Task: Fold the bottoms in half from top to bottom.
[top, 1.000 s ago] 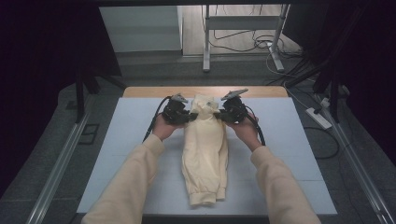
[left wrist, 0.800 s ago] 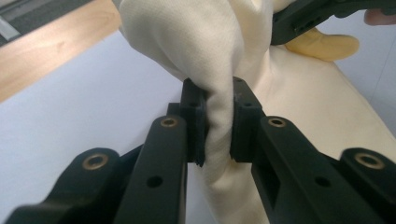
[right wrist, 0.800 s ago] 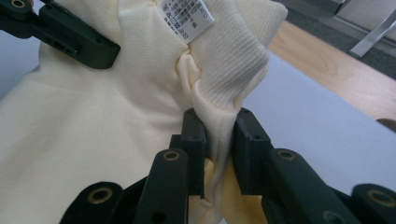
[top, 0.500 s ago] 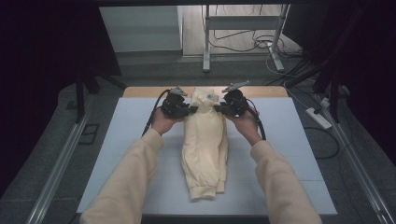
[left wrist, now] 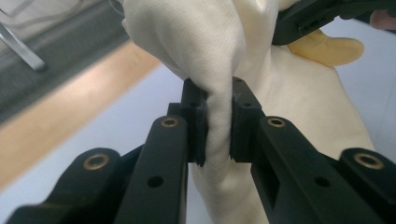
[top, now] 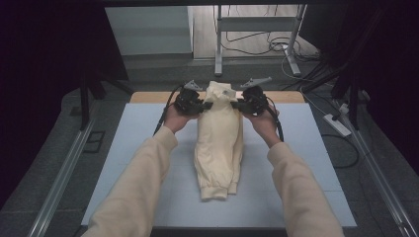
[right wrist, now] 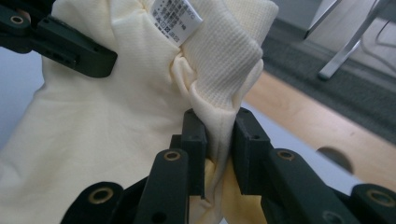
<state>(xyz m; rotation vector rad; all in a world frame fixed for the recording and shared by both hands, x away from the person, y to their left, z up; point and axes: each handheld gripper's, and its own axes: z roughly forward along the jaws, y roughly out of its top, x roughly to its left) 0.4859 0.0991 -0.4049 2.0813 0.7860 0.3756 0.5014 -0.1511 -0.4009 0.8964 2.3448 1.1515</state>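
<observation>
A cream sweatshirt hangs folded lengthwise, its collar end lifted off the pale blue mat and its hem still resting near the front. My left gripper is shut on the left shoulder fabric. My right gripper is shut on the right shoulder by the ribbed collar. A white care label shows inside the neck. In the left gripper view the other gripper appears at the top right; in the right gripper view the other gripper sits at the upper left.
The mat lies on a wooden table whose far edge shows behind the hands. Beyond it stand a metal frame and floor cables. A power strip lies on the floor at right. Metal rails flank the table.
Both grippers have risen with the sweatshirt's shoulders, lifting the collar end higher; the garment now hangs longer and the hem has slid slightly toward the far edge.
</observation>
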